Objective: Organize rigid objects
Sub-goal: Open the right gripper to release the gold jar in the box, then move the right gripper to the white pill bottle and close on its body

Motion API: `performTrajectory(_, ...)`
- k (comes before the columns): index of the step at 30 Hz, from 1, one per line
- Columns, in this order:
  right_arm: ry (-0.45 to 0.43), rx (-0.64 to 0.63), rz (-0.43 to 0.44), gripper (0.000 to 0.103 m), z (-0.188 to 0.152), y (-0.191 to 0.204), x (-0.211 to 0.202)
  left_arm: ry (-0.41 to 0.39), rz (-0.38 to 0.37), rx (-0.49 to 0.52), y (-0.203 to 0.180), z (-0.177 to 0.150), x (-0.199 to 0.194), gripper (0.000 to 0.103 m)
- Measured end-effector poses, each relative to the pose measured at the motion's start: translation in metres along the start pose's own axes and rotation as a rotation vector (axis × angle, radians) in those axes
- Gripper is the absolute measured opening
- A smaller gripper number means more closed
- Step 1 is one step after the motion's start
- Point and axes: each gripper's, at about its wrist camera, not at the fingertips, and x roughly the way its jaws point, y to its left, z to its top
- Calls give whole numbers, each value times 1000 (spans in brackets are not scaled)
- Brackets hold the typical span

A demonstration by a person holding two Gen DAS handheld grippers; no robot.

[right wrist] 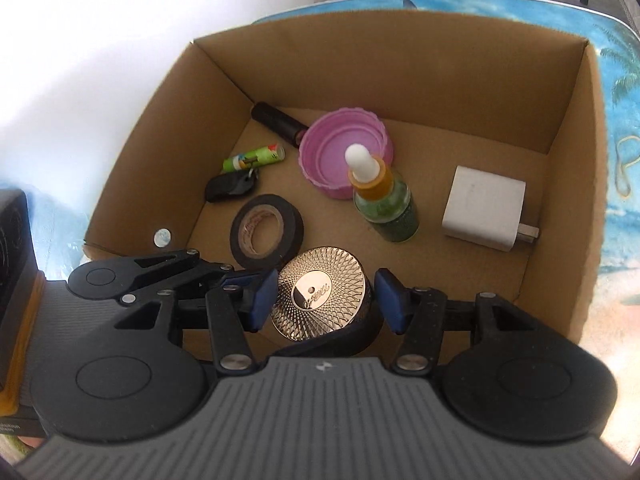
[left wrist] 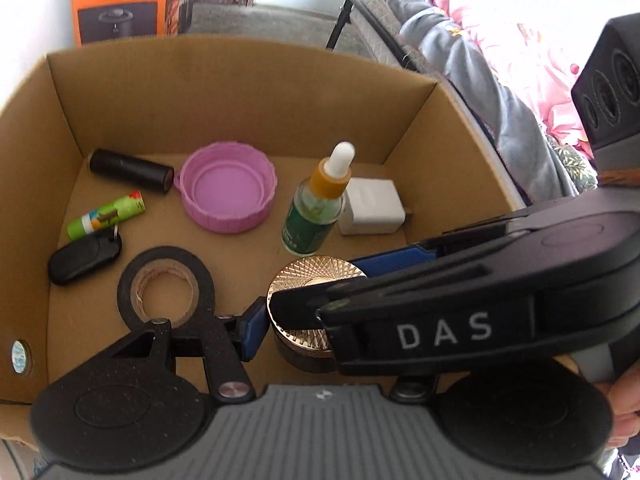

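A dark round jar with a gold patterned lid hangs tilted low at the near end of an open cardboard box. My right gripper is shut on it, blue pads pressed to its left and right sides. My left gripper comes in from the side and also clasps the jar. One of its pads is against the jar's left side. The other is hidden under the right gripper's fingers, which cross the lid.
On the box floor lie a black tape roll, key fob, green tube, black cylinder, pink lid, upright dropper bottle and white charger. An orange carton stands beyond.
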Motion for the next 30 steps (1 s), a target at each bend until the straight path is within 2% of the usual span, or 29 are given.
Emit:
performTrajectory(4,-6,-6,-9,55,-1,1,3,-12,-6,5,0,-2,0,59)
performTrajectory(6,-20,0,-2,55,-1,2,0,-23,-6,17,-1,-3,-3,64)
performTrajectory(10,-114,-5,5,55,-5,7,-25,-75,-19,26,-2,-9,-18,70)
performTrajectory(13,-230,29,72,56,-15,7,-62,-168,-27,42,-7,-20,-44,80)
performTrajectory(15,-328,61,154,58,-29,3,-90,-275,-34,55,-11,-34,-67,89)
performTrajectory(18,-450,122,243,60,-59,-4,-121,-417,-33,116,-19,-65,-99,92)
performTrajectory(21,-549,153,280,60,-96,0,-144,-524,-18,192,-26,-98,-125,97)
performTrajectory(26,-579,135,303,61,-135,27,-146,-626,37,235,-25,-140,-148,98)
performTrajectory(30,-541,100,314,61,-147,59,-123,-676,141,189,-10,-163,-155,98)
